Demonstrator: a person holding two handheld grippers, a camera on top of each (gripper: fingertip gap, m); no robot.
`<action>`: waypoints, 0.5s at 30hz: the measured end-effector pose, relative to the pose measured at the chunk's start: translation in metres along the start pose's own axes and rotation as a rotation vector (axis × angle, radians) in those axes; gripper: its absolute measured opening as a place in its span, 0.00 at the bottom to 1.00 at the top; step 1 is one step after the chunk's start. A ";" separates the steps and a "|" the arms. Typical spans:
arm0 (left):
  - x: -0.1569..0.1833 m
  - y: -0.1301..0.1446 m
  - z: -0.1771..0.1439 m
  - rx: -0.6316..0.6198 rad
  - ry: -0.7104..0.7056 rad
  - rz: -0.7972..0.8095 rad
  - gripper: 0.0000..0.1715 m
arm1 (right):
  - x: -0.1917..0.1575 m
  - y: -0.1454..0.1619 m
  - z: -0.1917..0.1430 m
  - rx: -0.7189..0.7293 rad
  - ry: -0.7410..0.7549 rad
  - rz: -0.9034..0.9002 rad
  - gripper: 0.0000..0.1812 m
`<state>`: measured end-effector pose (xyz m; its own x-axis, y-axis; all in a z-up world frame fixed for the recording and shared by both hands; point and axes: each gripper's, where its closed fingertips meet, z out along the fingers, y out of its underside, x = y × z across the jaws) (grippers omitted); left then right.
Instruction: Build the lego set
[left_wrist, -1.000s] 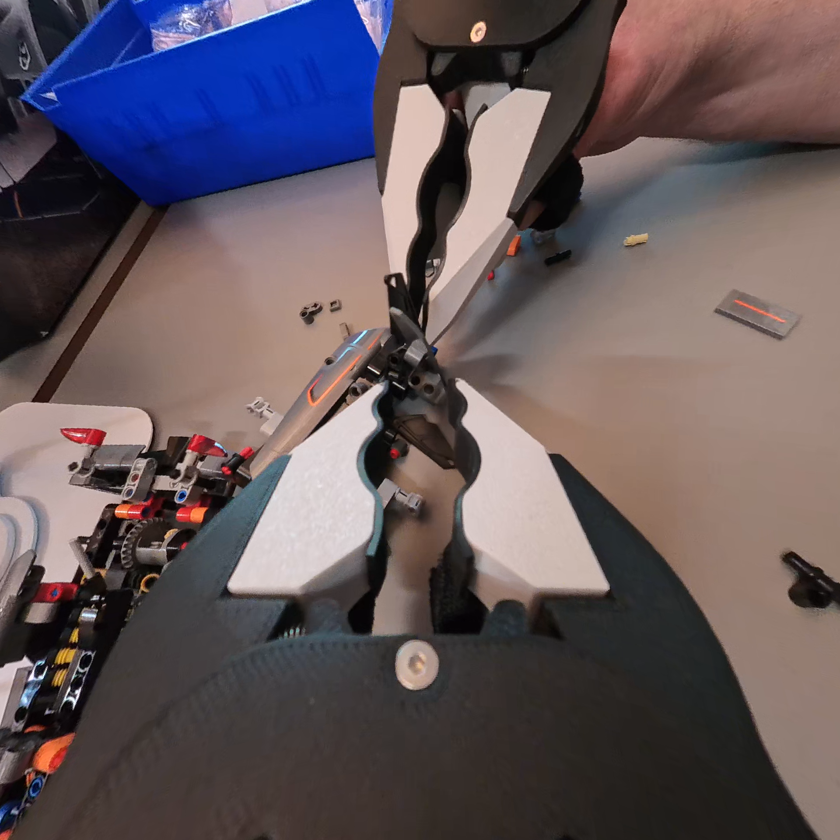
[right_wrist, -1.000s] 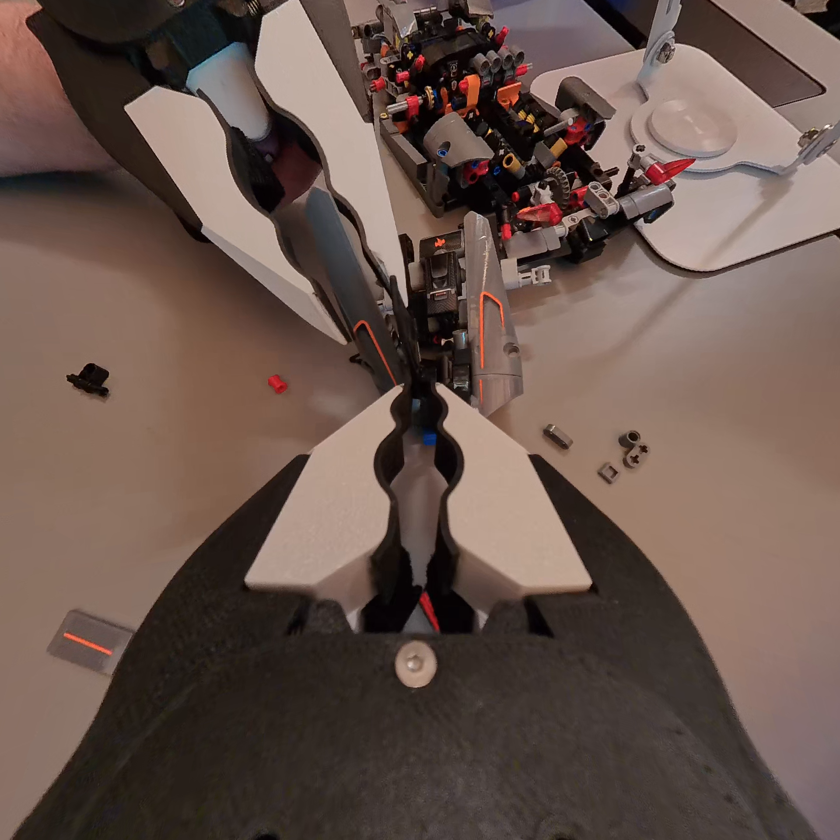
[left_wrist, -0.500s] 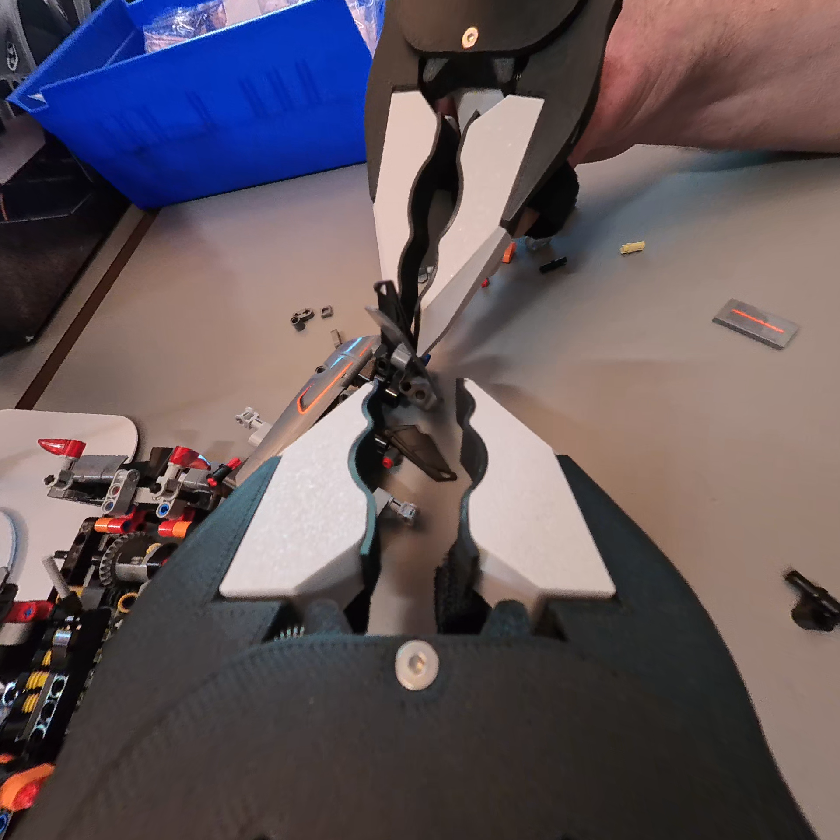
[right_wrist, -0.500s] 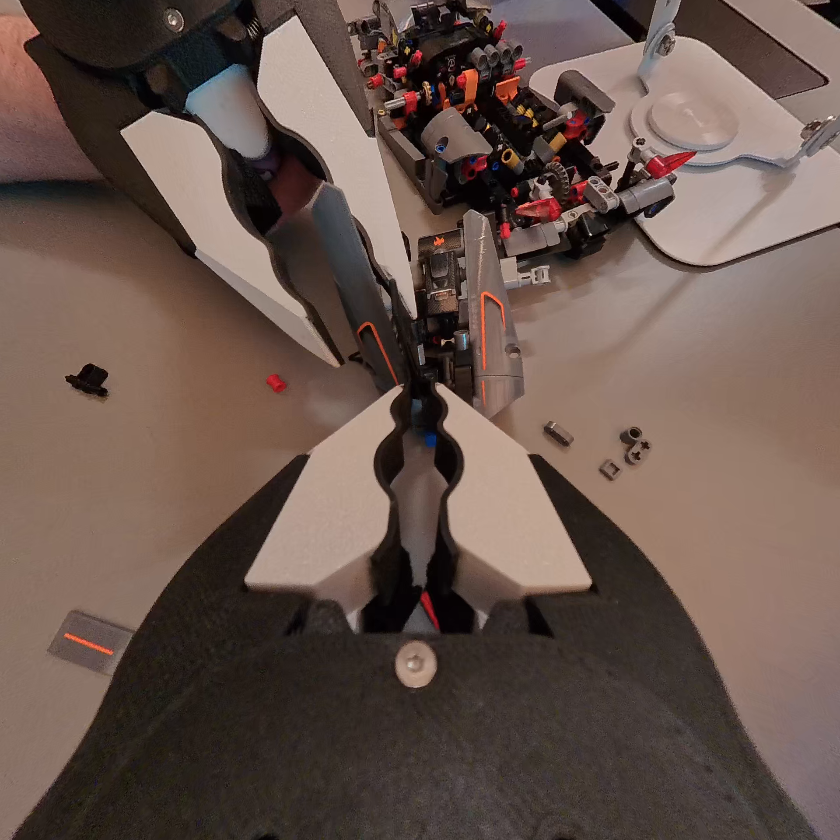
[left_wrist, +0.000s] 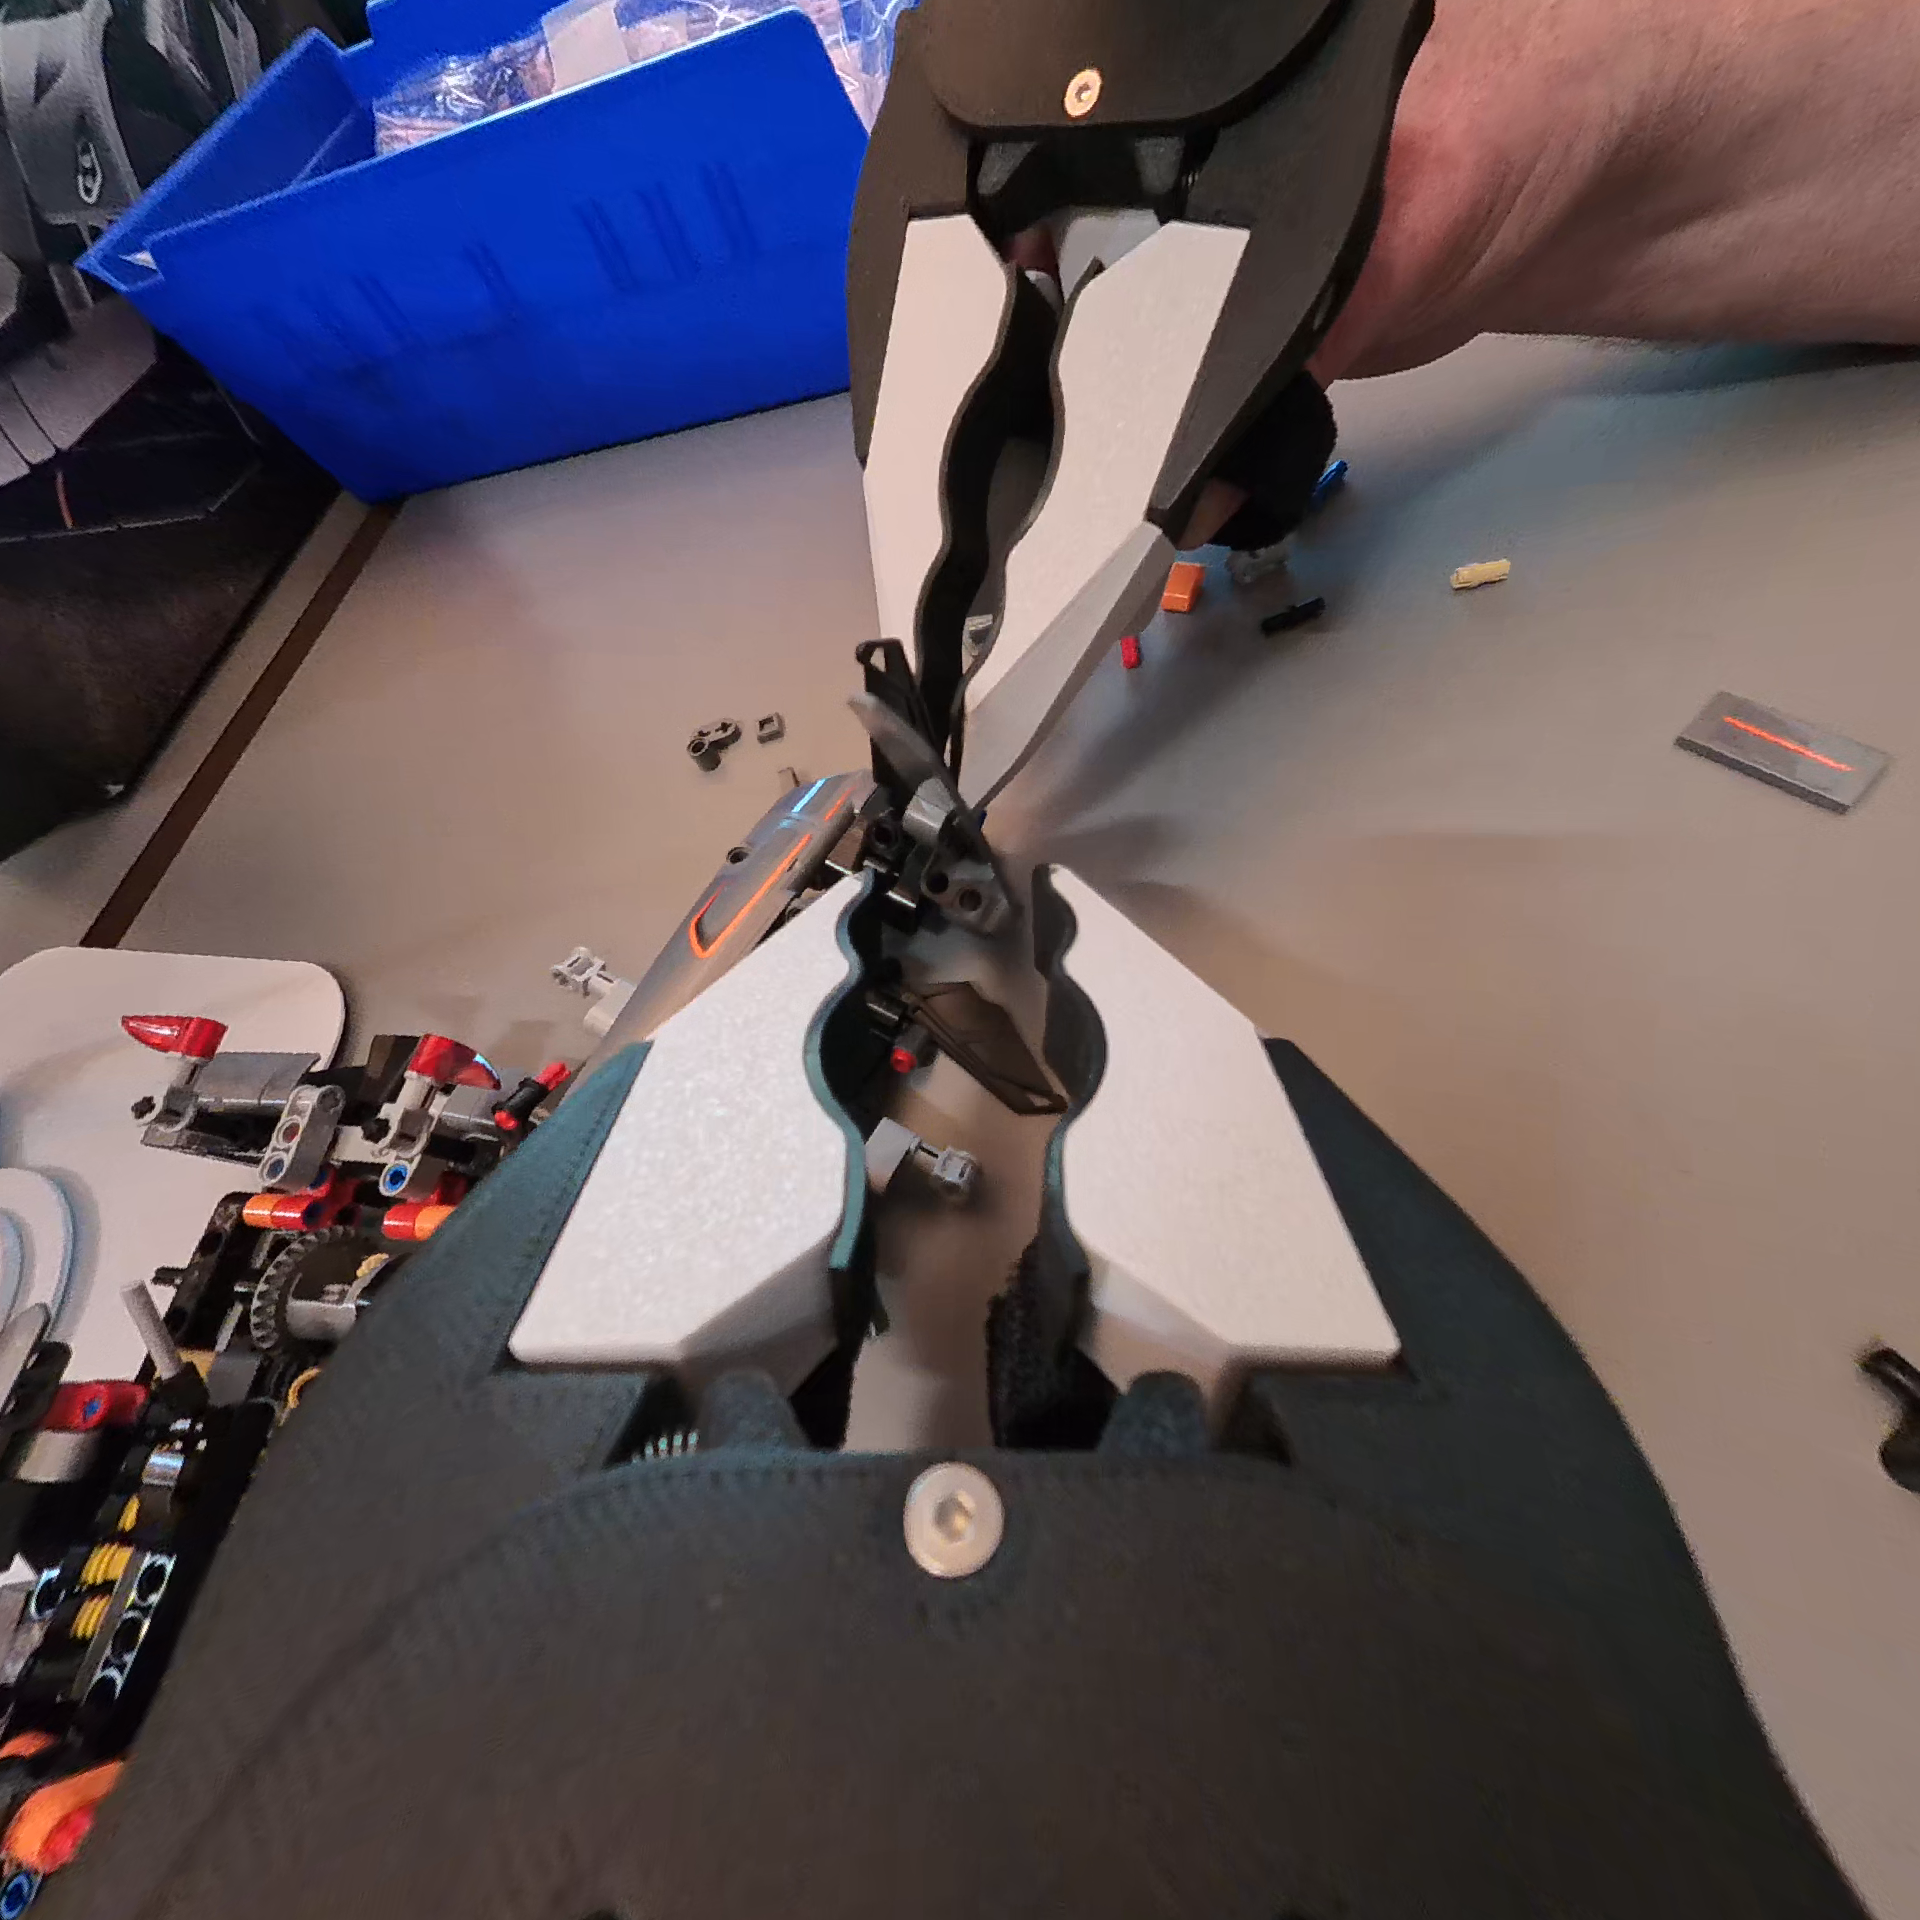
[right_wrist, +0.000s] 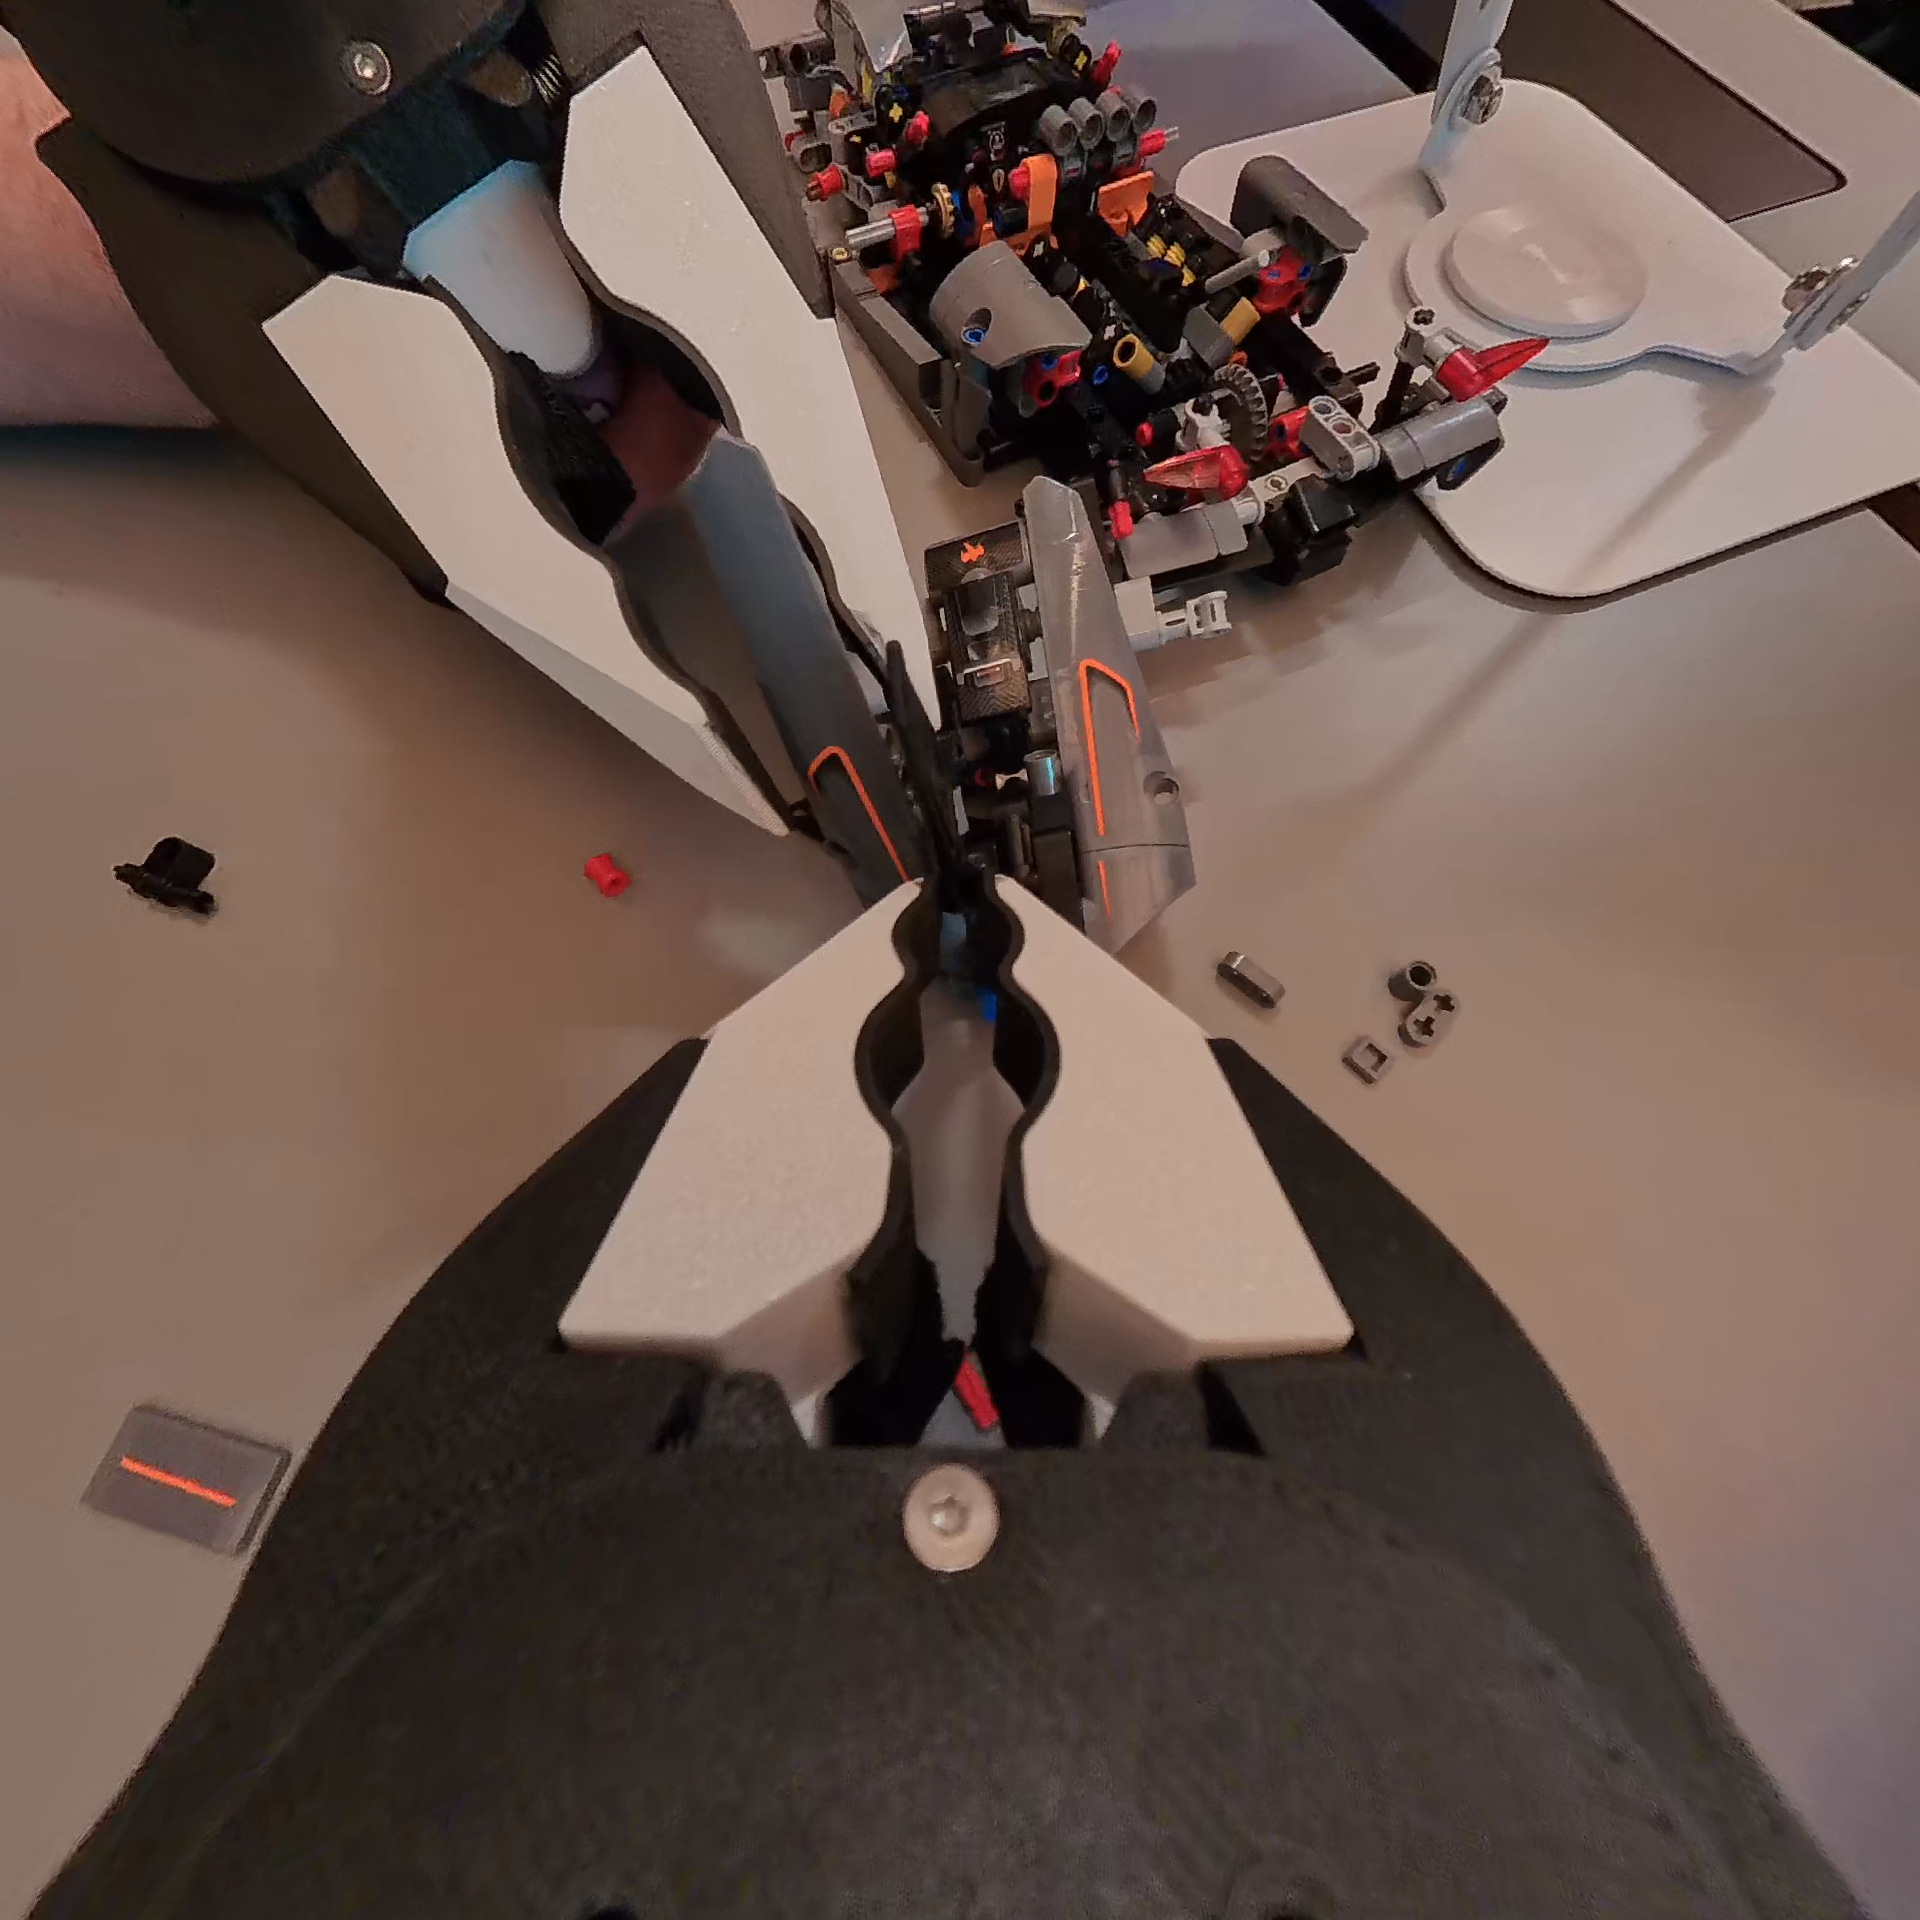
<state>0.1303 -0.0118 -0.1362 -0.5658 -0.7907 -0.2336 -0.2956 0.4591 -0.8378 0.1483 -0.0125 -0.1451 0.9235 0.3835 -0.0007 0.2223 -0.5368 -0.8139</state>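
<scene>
Left gripper (left_wrist: 951, 883) jaws, clamped a second ago, now stand apart around the grey-and-orange sub-assembly (left_wrist: 935, 883) on the table — released or regripping. Right gripper (right_wrist: 956, 904) stays pinched on its thin black piece (left_wrist: 891, 691). Car chassis (right_wrist: 1091, 281) beyond. Far back, blue bin (left_wrist: 499, 270) holds clear bags — contents unreadable.

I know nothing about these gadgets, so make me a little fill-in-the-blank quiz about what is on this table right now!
1. The big storage bin at the table's far edge is coloured ____.
2. The flat grey tile lying alone on the table has a thin ____ line across it.
3. The right gripper has its fingers shut on a thin ____ piece at the front of the grey model section.
4. The tiny loose bush near the left gripper is coloured ____.

Missing words: blue; orange; black; red
</scene>
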 end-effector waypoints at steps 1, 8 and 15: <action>0.000 0.000 0.000 0.001 -0.002 -0.001 0.15 | 0.001 0.000 0.000 -0.001 0.010 -0.007 0.02; -0.003 0.000 0.002 0.006 -0.014 -0.005 0.15 | 0.003 0.000 0.000 -0.020 0.061 -0.053 0.02; -0.005 0.000 0.002 0.010 -0.020 -0.011 0.14 | 0.007 -0.002 0.000 -0.022 0.129 -0.115 0.02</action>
<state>0.1349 -0.0085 -0.1360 -0.5467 -0.8038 -0.2346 -0.2937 0.4465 -0.8452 0.1545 -0.0082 -0.1437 0.9238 0.3444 0.1671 0.3340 -0.5119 -0.7915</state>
